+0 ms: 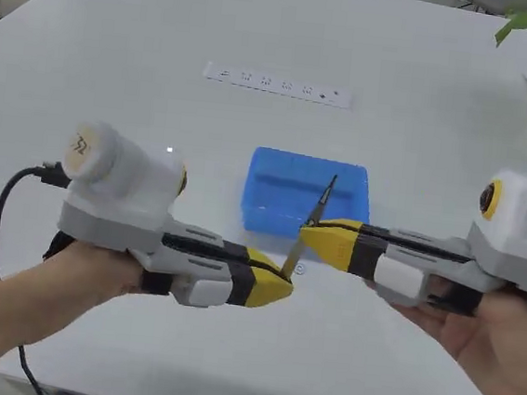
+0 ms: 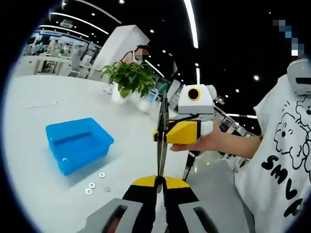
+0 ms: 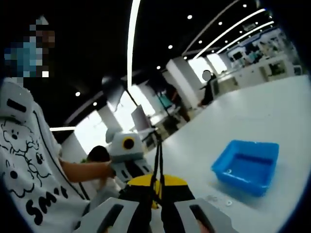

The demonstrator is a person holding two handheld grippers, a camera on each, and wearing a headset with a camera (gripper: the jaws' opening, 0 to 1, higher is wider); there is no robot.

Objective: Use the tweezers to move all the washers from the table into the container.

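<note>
The left gripper (image 1: 285, 280) and right gripper (image 1: 305, 228) both seemed clamped on the tweezers (image 1: 324, 199), which slanted up over the blue container (image 1: 275, 175), with the washers (image 2: 102, 174) on the tabletop (image 1: 418, 147) nearest the left.

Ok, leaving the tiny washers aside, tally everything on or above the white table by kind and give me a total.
Hand-held grippers: 2 (left hand-held gripper, right hand-held gripper)
Thin metal tweezers: 1
Blue plastic container: 1
White power strip: 1
Green leafy plant: 1
Total: 6
</note>
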